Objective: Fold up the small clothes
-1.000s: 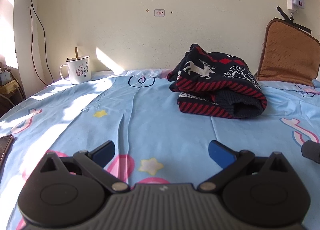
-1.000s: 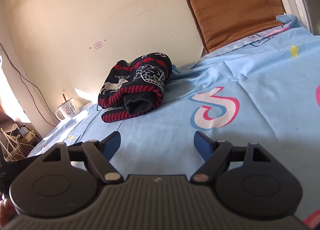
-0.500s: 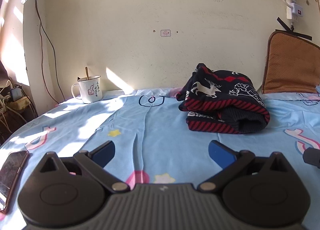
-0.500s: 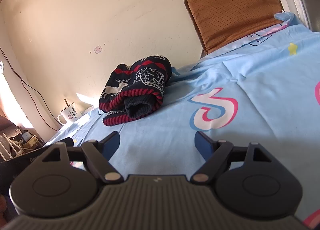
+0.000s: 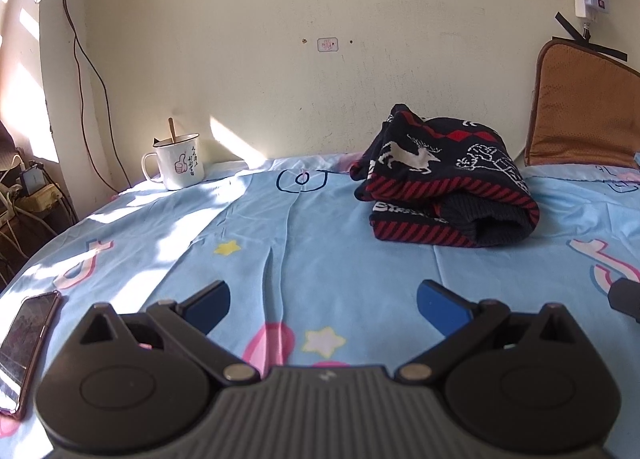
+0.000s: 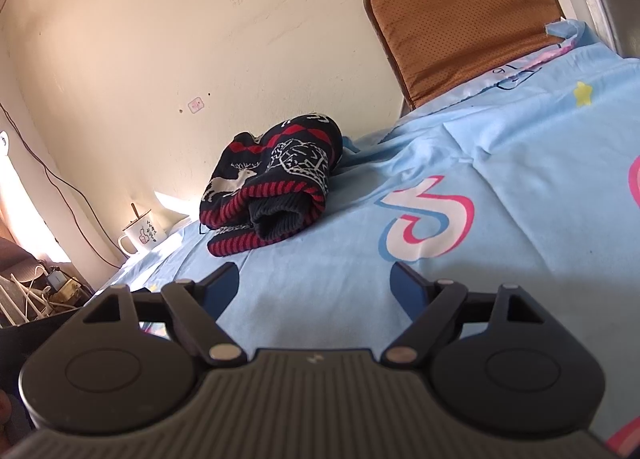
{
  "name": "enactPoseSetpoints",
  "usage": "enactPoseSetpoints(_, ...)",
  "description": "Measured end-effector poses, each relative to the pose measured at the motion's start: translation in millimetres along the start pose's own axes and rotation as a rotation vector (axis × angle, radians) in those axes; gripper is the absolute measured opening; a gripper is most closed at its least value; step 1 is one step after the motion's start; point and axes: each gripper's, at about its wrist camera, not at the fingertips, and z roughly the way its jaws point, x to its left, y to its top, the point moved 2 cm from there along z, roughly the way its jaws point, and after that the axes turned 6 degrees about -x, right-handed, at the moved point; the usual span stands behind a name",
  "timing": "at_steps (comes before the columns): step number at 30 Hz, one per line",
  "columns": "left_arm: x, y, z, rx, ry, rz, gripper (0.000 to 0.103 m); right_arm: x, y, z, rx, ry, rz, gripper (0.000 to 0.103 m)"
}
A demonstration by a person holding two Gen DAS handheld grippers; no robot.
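Folded reindeer sweater [image 5: 444, 183] on blue bedsheet [image 5: 320, 243], enamel mug [image 5: 178, 163] well left of it, left gripper [image 5: 322, 305] and right gripper [image 6: 314, 285] both spread wide — empty, hovering near the sweater, phone [image 5: 24, 343] far left

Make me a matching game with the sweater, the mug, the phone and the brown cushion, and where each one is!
Things:
1. sweater
2. mug
3. phone
4. brown cushion

Places:
A. leaning upright against the wall, far right
B. flat on the sheet, near left edge
C. folded in a bundle on the blue sheet, by the wall
D. standing by the wall, left, a stick inside

Pairs: 1-C, 2-D, 3-B, 4-A
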Motion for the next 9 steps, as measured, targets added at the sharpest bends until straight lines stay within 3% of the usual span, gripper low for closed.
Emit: enactPoseSetpoints(9,-4.0,-2.0,3.6,0.030,-0.034,0.016,0.103,-1.2,0.0,0.2,-0.002,0.000,0.011,0.085)
